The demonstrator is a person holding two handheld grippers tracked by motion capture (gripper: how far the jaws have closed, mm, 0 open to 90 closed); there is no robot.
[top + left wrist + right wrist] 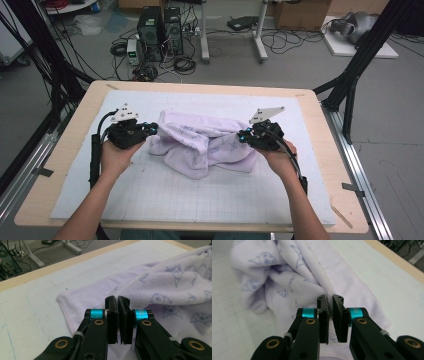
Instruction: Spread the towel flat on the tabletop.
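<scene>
Crumpled towel (pixel 202 142) on gridded mat (pixel 165 192), nothing nearby.

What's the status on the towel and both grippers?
Left gripper shut on towel. Right gripper shut on its opposite edge. Towel bunched, middle resting on mat. Nothing in the way.

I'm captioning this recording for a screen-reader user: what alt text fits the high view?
Two hand-held grippers, the left gripper and right gripper, pinch opposite ends of a crumpled pale lilac towel, with its middle sagging onto a white grid mat on a wooden table.
</scene>
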